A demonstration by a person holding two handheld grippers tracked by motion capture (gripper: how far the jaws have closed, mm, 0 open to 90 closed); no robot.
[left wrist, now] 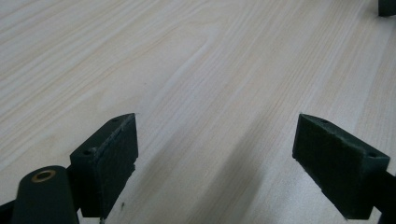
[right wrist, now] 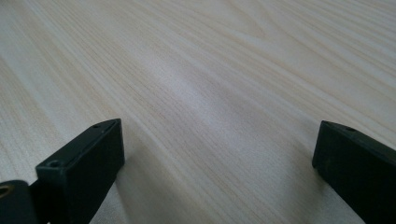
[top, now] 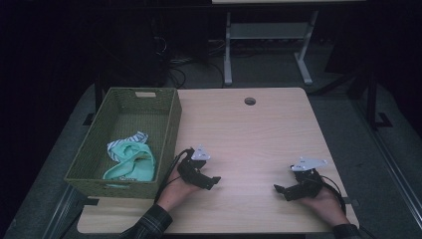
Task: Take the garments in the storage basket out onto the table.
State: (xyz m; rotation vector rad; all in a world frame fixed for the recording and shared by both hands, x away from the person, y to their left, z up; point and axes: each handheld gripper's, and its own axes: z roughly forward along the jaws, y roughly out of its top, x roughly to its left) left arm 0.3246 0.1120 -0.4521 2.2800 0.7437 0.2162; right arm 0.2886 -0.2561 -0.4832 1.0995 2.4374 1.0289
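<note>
My left gripper rests low on the wooden table just right of a green woven basket, pointing right. Its jaws stand wide apart over bare wood in the left gripper view, nothing between them. My right gripper sits near the table's front right, pointing left toward the other one. In the right gripper view its jaws are also spread wide with only wood grain between. Inside the basket lie a mint green cloth and a striped cloth.
A round cable hole sits near the table's far edge. A dark block shows at the top right corner of the left gripper view. Beyond the table stand white desk legs and floor cables in a dim room.
</note>
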